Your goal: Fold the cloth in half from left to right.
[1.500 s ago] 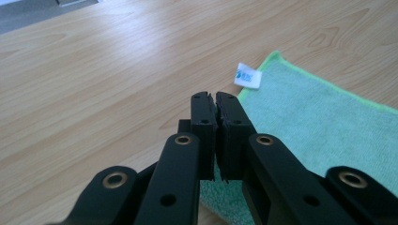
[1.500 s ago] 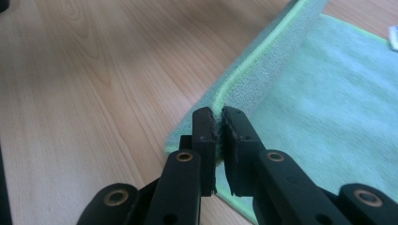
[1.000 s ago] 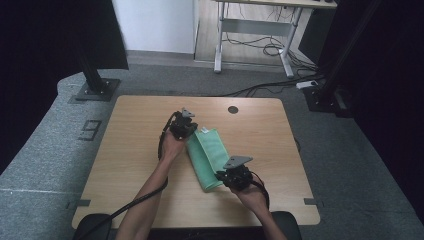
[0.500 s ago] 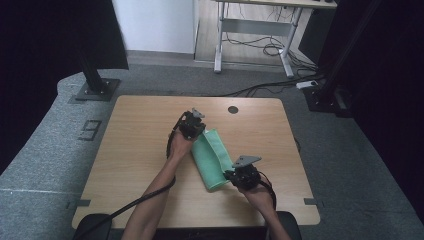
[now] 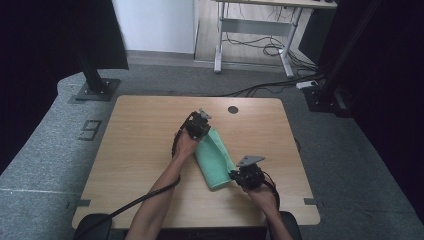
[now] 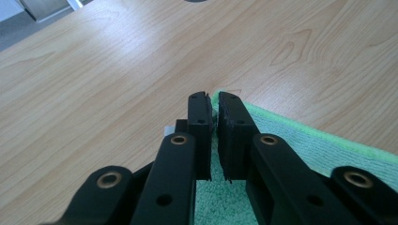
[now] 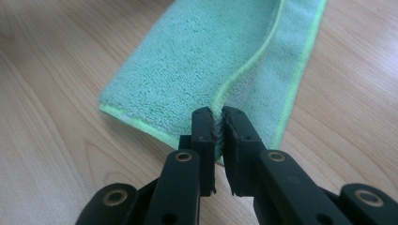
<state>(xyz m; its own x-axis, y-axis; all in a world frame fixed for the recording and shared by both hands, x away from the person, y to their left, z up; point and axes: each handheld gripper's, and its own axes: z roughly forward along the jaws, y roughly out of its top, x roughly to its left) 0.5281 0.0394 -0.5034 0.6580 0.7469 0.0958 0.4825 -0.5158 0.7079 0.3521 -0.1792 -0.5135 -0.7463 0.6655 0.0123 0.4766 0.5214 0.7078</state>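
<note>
Cloth [image 5: 214, 159] — a green microfibre towel with a paler lime hem — lies folded lengthwise near the middle of the wooden table [image 5: 140, 145], running slantwise from your left hand towards your right. You hold it by its two ends so the fold stays taut and square while it meets the wood.

Left gripper [image 5: 200, 125]: jaws pinched nearly together on the far corner of the cloth; in the left gripper view the hem [image 6: 281, 123] pokes out between the pads at the tips.

Right gripper [image 5: 246, 176]: jaws likewise pinched on the near end. In the right gripper view the upper layer's edge [image 7: 248, 63] curls up into the pads, while the lower layer lies flat beside it — so you seem to be gripping the top flap alone, which lets you lay it over without dragging the bottom one.

Judgement: a fold is being set down; the layers are not yet lined up at the near end.

Writing: no brand or label on the cloth that can be read. A grey "9" [image 5: 91, 130] marks the floor mat left of the table.
</note>
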